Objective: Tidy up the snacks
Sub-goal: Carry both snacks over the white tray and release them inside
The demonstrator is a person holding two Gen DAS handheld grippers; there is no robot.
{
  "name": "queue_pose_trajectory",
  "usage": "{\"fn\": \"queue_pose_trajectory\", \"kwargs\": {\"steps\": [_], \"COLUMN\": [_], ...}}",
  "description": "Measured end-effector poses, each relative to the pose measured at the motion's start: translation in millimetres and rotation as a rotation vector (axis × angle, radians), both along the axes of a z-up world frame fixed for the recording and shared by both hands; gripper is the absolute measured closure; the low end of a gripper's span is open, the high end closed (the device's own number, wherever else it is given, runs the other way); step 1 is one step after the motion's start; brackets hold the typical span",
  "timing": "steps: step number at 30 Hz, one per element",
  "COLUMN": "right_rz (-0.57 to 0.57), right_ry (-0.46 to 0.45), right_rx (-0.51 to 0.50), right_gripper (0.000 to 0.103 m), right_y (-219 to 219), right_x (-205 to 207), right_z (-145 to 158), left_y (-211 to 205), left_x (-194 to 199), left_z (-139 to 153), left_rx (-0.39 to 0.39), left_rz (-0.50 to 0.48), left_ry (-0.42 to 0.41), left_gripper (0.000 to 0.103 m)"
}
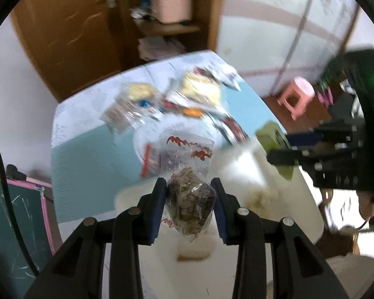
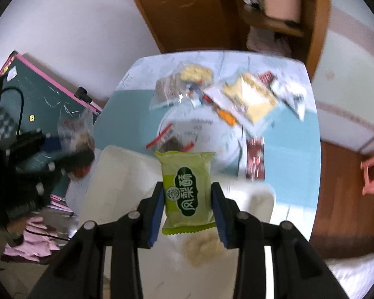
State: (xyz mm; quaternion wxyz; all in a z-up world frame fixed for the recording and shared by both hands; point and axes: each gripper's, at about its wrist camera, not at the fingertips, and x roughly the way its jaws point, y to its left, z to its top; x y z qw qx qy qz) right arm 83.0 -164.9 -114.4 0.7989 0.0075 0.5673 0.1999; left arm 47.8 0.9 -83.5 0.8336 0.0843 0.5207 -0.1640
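Our left gripper (image 1: 189, 186) pinches a clear bag of dark snacks (image 1: 190, 205) and our right gripper (image 2: 187, 189) clamps a green packet (image 2: 187, 191), both carried above the white tray (image 2: 117, 182), so next we judge each needs lowering and releasing.

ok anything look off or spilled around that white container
Yes: a patch of pale crumbs lies in the white container, below the green packet held in the right gripper. It looks like loose spilled food, though blur hides what it is. Nothing else stands out.
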Motion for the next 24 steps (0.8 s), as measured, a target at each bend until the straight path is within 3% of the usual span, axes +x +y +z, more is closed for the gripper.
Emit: {"fn": "queue_pose_trajectory", "kwargs": {"steps": [4,9,24], "right_rz": [-0.005,0.016,0.037], "right_ry": [0.026,0.082,0.130], "right_rx": [-0.034,-0.087,-0.189], "right_gripper": [0.066,0.066,0.065], "right_y": [1,9,21], "right_x": [-25,-52,-69], "right_z": [-14,-41,-67], "left_y": [-15,-26,-16], "left_x": [-17,-28,-36], "left_z": [-27,-53,-95], "left_rx": [0.056,0.156,0.150], "left_rz": [-0.055,-0.095,-0.074], "left_ry": [0.059,0.074,0.228], "left_gripper": [0.068,0.068,0.064]}}
